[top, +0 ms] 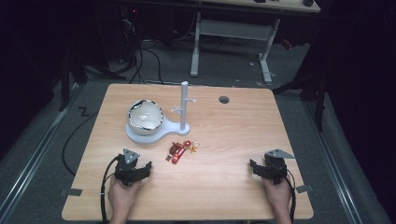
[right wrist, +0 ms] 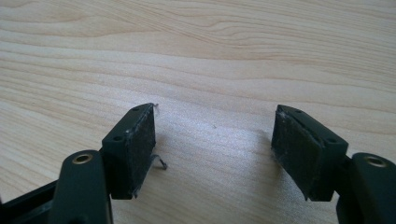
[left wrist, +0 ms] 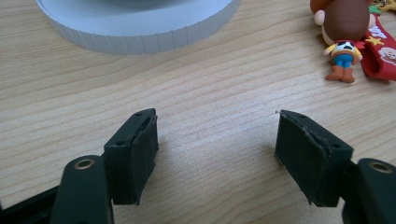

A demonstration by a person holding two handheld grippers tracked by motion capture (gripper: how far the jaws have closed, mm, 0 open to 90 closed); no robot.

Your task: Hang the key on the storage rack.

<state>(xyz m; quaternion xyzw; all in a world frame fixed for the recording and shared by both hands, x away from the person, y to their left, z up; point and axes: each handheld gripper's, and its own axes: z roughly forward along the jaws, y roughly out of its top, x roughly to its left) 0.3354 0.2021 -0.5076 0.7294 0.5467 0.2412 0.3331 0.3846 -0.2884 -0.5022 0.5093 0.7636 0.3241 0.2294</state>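
Observation:
A red keychain [top: 180, 150] with a small cowboy figure [left wrist: 344, 44] and a red strap [left wrist: 379, 51] lies on the wooden table [top: 224, 135], just in front of a white stand. My left gripper [top: 140, 169] rests near the front left of the table, below and left of the keychain, open with nothing between its pads [left wrist: 144, 151]. At the front right my right gripper [top: 257, 169] also stands open over bare wood, its pads [right wrist: 140, 144] empty.
A white stand [top: 144, 133] with a round base [left wrist: 140, 28] carries a white bowl [top: 145, 116] and an upright post with pegs [top: 184, 105]. A dark round hole [top: 224, 99] sits near the table's far edge. Cables and a desk frame lie on the floor beyond.

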